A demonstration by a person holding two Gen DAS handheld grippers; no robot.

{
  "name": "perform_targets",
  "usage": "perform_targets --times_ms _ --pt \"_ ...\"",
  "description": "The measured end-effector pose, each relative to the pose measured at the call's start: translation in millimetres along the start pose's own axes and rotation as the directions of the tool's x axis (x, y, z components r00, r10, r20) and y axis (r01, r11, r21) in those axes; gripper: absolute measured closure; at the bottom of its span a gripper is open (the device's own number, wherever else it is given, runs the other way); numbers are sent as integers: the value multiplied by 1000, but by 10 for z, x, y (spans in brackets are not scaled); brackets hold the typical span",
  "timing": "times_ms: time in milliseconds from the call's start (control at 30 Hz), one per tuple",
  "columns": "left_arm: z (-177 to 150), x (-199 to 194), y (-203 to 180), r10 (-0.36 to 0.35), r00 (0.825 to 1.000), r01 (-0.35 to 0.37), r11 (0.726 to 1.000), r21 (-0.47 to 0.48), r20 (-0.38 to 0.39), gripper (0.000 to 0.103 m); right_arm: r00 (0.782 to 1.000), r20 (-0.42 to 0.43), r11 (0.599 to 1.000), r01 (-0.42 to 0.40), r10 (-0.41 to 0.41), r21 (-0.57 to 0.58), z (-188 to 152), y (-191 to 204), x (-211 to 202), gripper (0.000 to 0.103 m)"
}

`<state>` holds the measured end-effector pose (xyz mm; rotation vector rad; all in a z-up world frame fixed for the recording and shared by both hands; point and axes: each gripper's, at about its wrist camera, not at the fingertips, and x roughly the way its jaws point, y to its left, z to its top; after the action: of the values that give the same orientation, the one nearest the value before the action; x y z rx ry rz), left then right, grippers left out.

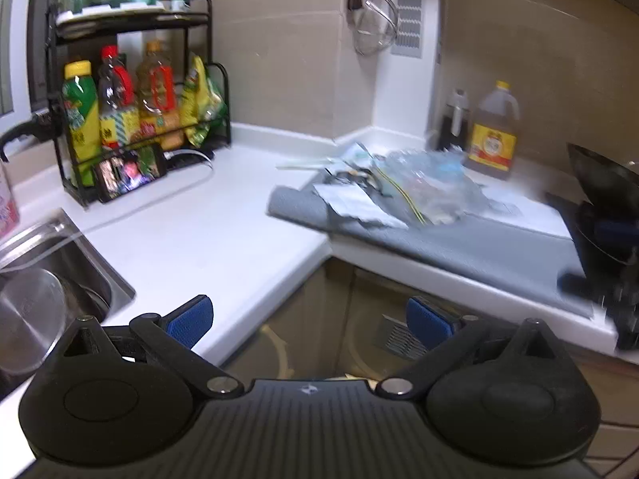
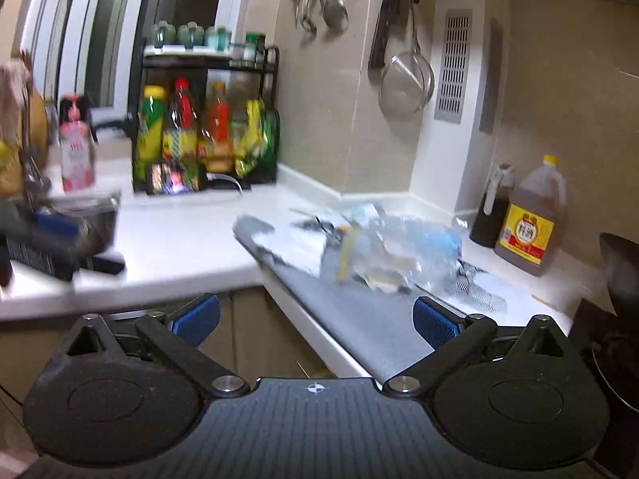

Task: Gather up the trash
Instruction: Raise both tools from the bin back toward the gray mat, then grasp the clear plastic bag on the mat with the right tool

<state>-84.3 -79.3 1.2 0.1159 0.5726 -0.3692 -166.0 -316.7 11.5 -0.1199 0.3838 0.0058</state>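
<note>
A pile of trash (image 1: 399, 187) lies on a grey mat (image 1: 479, 247) on the right arm of the white corner counter: crumpled clear plastic, torn white paper and thin yellow and black strips. My left gripper (image 1: 309, 321) is open and holds nothing; it hovers off the counter's inner corner, well short of the pile. In the right wrist view the same trash (image 2: 391, 247) sits ahead on the mat (image 2: 359, 319). My right gripper (image 2: 315, 321) is open wide, with nothing between its blue pads (image 2: 435, 321), over the mat's near edge.
A black rack of bottles (image 1: 135, 119) stands at the back left with a lit phone (image 1: 127, 171) leaning on it. A steel sink (image 1: 60, 279) is at the left. An oil jug (image 1: 493, 135) and a black wok (image 1: 603, 183) flank the pile on the right.
</note>
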Motion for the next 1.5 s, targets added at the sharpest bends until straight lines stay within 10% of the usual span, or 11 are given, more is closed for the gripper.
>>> perform_targets --times_ms 333,833,1500 --pt "172 477 71 42 998 -44 998 -41 -41 0 988 -66 988 141 -137 60 -216 -400 409 0" --pt "484 1204 -86 34 997 -38 997 -69 -66 0 991 -84 950 122 -102 288 -168 -762 1032 0" --pt "497 1485 -221 63 992 -63 998 -2 -108 0 990 -136 601 90 31 794 -153 -1455 2486 0"
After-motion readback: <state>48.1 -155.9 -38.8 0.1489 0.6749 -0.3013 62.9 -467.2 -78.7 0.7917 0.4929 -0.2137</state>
